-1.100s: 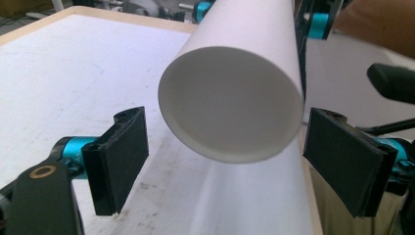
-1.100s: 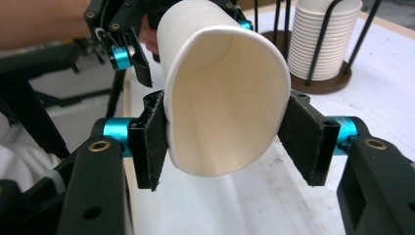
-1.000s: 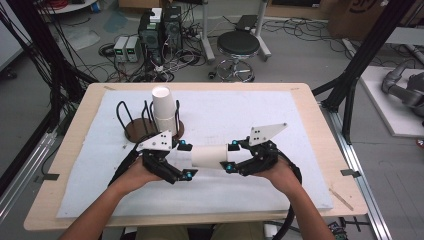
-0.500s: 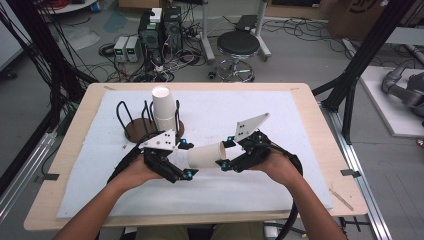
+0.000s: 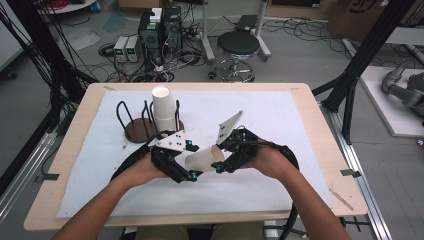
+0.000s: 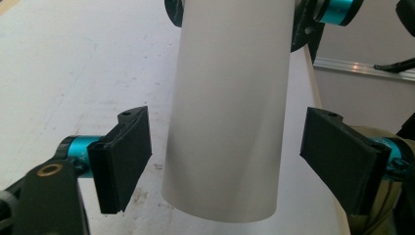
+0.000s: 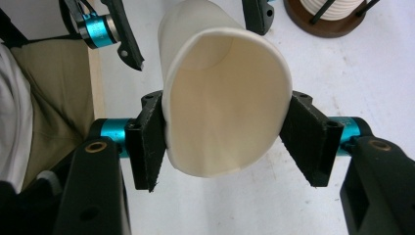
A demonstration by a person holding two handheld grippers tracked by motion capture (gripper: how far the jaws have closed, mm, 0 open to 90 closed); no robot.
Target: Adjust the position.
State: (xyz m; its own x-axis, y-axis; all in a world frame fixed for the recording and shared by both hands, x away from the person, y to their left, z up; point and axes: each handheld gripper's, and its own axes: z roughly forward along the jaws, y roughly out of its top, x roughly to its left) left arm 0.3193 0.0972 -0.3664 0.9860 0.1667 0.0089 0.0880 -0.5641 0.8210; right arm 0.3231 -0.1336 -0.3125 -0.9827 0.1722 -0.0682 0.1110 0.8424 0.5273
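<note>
A white paper cup [image 5: 202, 159] hangs above the white mat between both grippers, its open mouth toward my right hand. My right gripper [image 5: 220, 159] is shut on the cup's mouth. In the right gripper view its pads [image 7: 147, 147] squash the rim [image 7: 225, 73] into an oval, though the jaws have just been opening a little. My left gripper [image 5: 192, 161] straddles the cup's bottom end. In the left gripper view the cup [image 6: 230, 98] sits between the pads [image 6: 125, 156] with a gap on each side, and those jaws have just been closing.
A stack of paper cups [image 5: 164, 107] stands upright in a black wire rack on a round wooden base [image 5: 140, 131] at the back left of the mat [image 5: 280, 115]. Beyond the table's far edge are a stool [image 5: 239, 45] and cables.
My right hand has risen and shifted left with the cup, tipping it so the mouth end sits higher. The left hand has stayed nearly in place.
</note>
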